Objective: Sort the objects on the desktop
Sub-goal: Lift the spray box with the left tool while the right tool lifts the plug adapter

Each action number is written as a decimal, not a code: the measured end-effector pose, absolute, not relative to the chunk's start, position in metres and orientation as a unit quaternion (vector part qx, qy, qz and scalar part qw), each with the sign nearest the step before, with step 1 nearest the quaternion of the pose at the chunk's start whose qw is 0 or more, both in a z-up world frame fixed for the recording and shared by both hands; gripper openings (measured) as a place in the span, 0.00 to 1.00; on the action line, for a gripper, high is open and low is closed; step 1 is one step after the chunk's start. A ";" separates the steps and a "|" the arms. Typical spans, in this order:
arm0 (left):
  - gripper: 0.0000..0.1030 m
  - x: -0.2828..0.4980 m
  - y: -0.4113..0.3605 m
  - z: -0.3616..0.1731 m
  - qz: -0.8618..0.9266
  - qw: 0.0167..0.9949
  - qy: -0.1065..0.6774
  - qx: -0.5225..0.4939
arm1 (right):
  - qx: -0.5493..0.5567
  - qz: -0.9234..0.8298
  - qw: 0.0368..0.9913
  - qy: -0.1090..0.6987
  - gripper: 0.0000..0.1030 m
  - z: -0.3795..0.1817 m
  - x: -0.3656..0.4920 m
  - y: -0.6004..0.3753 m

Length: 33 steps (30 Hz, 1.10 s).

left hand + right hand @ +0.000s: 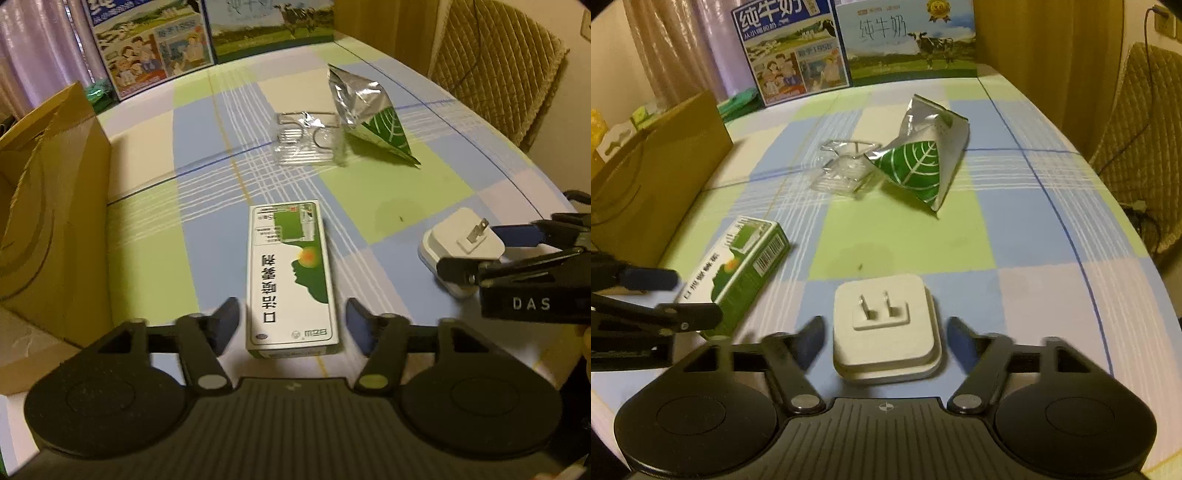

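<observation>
Covering the whole work surface, a checked tablecloth [388, 184] in green, blue and cream carries every object. Two milk cartons [849, 48] stand at its far edge, and a brown paper bag [48, 206] stands at the left side. Toward the far middle lies a crumpled silver-and-green foil packet [923, 162], touching a clear plastic blister tray [842, 166]. Nearer, a green-and-white medicine box [291, 277] lies flat; the left gripper [291, 325] is spread wide, one finger either side of the box's near end, not touching. To its right, a white plug adapter [886, 325] lies prongs up between the spread fingers of the right gripper [886, 339], apart from both.
</observation>
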<state>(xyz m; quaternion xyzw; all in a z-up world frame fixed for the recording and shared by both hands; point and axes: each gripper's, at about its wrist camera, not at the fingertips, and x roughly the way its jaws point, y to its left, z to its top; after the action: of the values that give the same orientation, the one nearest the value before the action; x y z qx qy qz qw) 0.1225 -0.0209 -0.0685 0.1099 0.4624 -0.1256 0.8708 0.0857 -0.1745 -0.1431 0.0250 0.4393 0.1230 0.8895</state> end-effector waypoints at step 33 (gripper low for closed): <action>0.57 0.141 -0.013 -0.102 -0.150 0.895 0.413 0.076 | -0.051 0.114 0.901 0.415 0.60 -0.159 0.083 -0.157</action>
<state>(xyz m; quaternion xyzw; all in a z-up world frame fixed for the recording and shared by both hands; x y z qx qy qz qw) 0.1405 -0.0127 -0.1018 0.0765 0.4127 -0.1499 0.8952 0.0829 -0.1573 -0.1589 -0.0507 0.4151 0.1137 0.9012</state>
